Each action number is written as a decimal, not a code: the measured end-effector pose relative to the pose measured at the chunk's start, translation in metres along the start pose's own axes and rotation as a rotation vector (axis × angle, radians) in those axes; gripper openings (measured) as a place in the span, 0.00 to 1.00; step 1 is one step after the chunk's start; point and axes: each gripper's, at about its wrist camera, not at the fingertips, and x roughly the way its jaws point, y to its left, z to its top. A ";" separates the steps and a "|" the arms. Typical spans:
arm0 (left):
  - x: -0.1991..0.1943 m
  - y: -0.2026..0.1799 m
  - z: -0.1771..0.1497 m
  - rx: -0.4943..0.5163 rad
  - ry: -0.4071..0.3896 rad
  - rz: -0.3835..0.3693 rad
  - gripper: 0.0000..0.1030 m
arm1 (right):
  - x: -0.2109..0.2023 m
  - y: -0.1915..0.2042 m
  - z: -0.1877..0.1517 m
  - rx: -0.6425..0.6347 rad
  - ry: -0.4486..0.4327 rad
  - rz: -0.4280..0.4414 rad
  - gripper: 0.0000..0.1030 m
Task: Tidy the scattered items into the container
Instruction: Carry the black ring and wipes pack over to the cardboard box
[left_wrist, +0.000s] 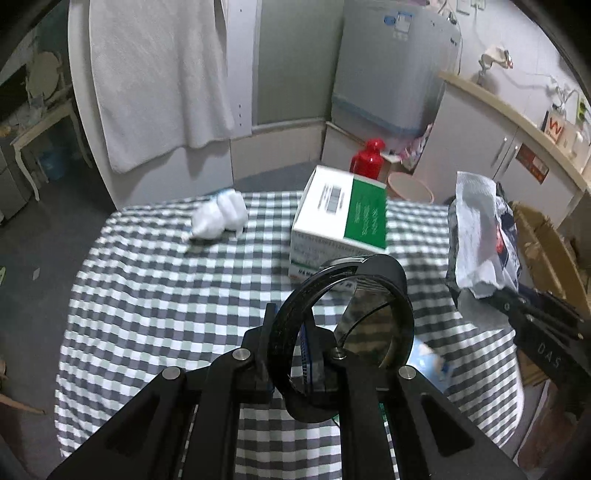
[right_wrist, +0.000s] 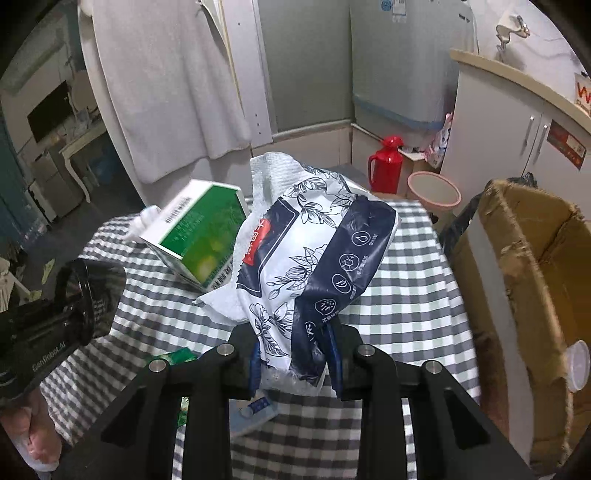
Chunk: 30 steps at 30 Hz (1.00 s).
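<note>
While both tongs hold something above the checked tablecloth (left_wrist: 147, 295), the cardboard box (right_wrist: 524, 266) stands open at the table's right edge.

Far ahead and left of the left gripper (left_wrist: 291, 354) lies a crumpled white wad (left_wrist: 219, 218); straight ahead, just beyond its load, sits a green-and-white carton (left_wrist: 343, 221). The left gripper is clamped on the rim of a dark glass jar (left_wrist: 347, 332), lifted and tilted. The right gripper (right_wrist: 295, 354) pinches a blue-and-white floral tissue pack (right_wrist: 314, 258), held upright above the cloth, with the cardboard box near on its right, a clear cup (right_wrist: 576, 365) inside. A red thermos (right_wrist: 386, 164) stands on the floor beyond.
</note>
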 end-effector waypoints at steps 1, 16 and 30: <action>-0.006 -0.001 0.001 0.000 -0.010 0.000 0.10 | -0.004 -0.001 0.001 -0.002 -0.005 0.002 0.27; -0.102 -0.012 0.011 -0.044 -0.201 0.021 0.10 | -0.096 0.006 0.004 -0.047 -0.159 -0.002 0.27; -0.153 -0.025 0.012 -0.020 -0.291 0.020 0.10 | -0.161 0.012 -0.005 -0.057 -0.250 0.004 0.27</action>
